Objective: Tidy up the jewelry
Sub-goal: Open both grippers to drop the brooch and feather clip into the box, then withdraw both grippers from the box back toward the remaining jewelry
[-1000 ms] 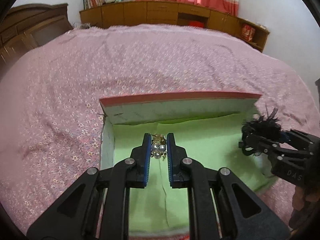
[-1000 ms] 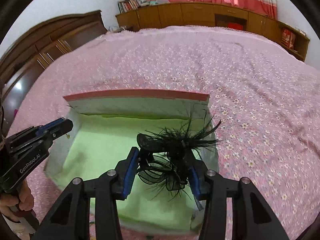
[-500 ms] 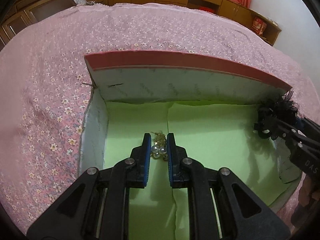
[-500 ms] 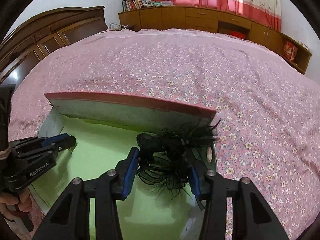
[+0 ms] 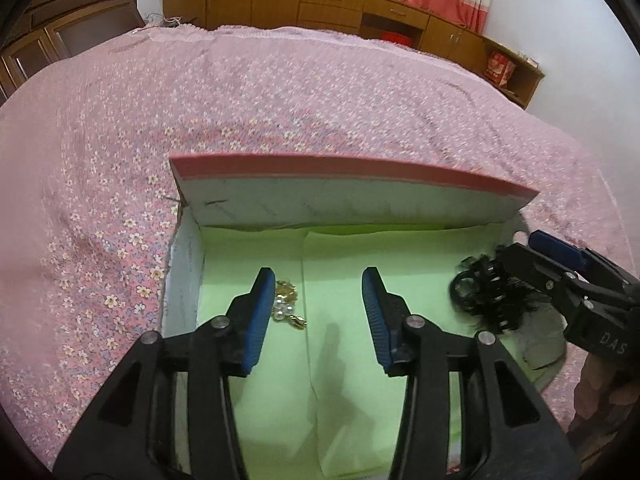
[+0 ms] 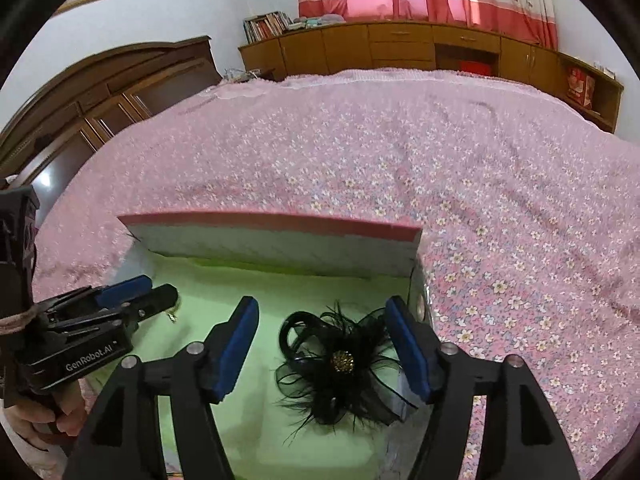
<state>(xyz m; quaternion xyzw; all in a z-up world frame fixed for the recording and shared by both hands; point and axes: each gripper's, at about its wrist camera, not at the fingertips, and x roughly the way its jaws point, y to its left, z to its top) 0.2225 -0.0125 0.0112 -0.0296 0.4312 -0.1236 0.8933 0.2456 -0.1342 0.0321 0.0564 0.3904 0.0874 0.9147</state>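
An open box [image 5: 352,170] with a red rim and green lining lies on the bed. A gold and pearl brooch [image 5: 286,306] rests on the lining at the box's left side, beside the left pad of my left gripper [image 5: 318,312], whose jaws are opening with nothing pressed between them. A black feathered hair ornament [image 6: 340,364] with a gold centre lies on the lining by the right wall. My right gripper [image 6: 324,344] straddles it, jaws opening, pads apart from it. From the left wrist, the right gripper [image 5: 560,268] hangs over the ornament [image 5: 486,296].
The box [image 6: 272,224] sits on a pink flowered bedspread [image 5: 280,92] that spreads all round it. A wooden headboard [image 6: 100,92] stands at the left, low wooden cabinets [image 6: 400,46] and red curtains at the far wall. A hand [image 6: 44,416] holds the left gripper [image 6: 132,300].
Both grippers have opened. The brooch dropped from the left jaws onto the lining, and the feathered ornament left the right jaws and settled in the box.
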